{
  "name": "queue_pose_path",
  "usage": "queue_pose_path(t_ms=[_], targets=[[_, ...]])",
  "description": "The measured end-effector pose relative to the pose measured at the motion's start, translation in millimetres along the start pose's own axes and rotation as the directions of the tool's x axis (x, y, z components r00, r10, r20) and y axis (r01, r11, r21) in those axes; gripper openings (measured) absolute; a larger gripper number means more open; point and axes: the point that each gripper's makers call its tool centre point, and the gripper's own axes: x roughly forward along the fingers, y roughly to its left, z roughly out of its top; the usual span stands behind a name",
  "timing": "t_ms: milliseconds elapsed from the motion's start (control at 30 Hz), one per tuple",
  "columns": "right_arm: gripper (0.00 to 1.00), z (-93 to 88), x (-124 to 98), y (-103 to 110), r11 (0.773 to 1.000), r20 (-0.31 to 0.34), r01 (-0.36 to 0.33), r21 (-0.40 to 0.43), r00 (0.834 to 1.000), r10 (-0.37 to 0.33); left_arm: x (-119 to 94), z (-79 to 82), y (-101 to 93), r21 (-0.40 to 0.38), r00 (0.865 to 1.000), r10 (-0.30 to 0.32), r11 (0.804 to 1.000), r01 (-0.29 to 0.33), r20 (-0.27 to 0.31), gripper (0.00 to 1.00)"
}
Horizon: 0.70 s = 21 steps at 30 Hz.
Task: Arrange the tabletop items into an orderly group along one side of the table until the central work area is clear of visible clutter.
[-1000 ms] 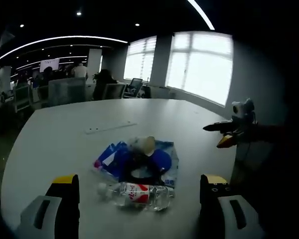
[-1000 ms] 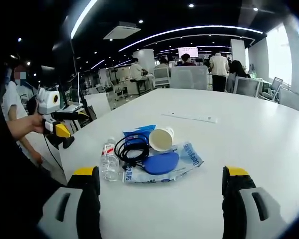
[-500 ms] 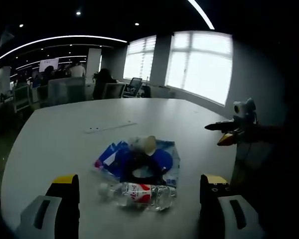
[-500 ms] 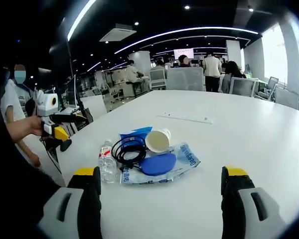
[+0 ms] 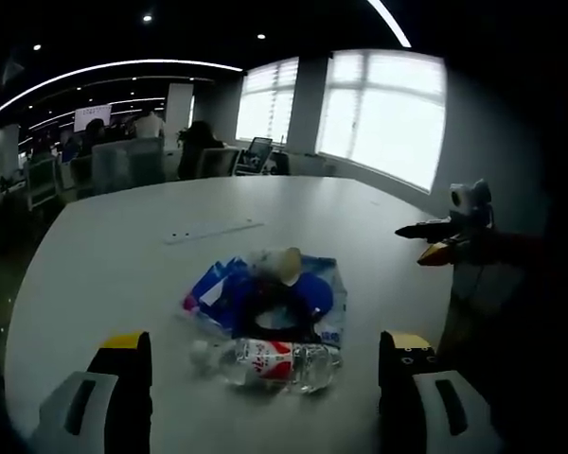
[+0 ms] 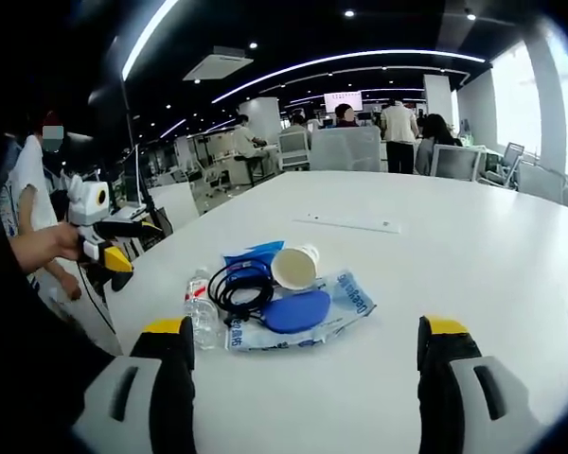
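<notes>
Holding both grippers low over the near edge of the white table (image 6: 511,255), you keep each pair of jaws spread wide with nothing between them: the left gripper (image 5: 263,378) and the right gripper (image 6: 303,374) are both empty.

Nearest you in the left gripper view lies a clear water bottle (image 5: 270,362) on its side, red label up, just ahead of the jaws. In the right gripper view that bottle (image 6: 203,313) sits at the pile's left end. Touching it, further in, is a coil of black cable (image 6: 237,287) resting on a crinkled blue-and-clear plastic bag (image 6: 341,303), with a flat blue oval item (image 6: 293,310) beside the coil. A paper cup (image 6: 294,267) lies tipped over at the pile's far side, its mouth towards you. Well beyond, towards the far edge, a thin white strip (image 6: 348,223) lies alone.

Compared with a second ago, the pile sits slightly lower and closer in the left gripper view; the items themselves have not moved. You appear to be closing in, but the centre is still cluttered, so the tidying has yet to begin.
</notes>
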Motion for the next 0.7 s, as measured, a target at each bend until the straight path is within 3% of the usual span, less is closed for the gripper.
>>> queue_pose_path(t_ms=[300, 700], targets=[[0.94, 0.3, -1.0, -1.8, 1.0, -0.007, 0.007, -0.003, 1.0, -0.007, 6.5, -1.9, -1.4, -0.044, 0.999, 0.034, 0.998, -0.036, -0.035, 0.96], [0.92, -6.5, -2.5, -5.6, 1.0, -0.02, 0.011, 0.003, 1.0, -0.011, 17.1, -3.7, -3.5, -0.14, 0.995, 0.077, 0.986, -0.086, -0.068, 0.8]])
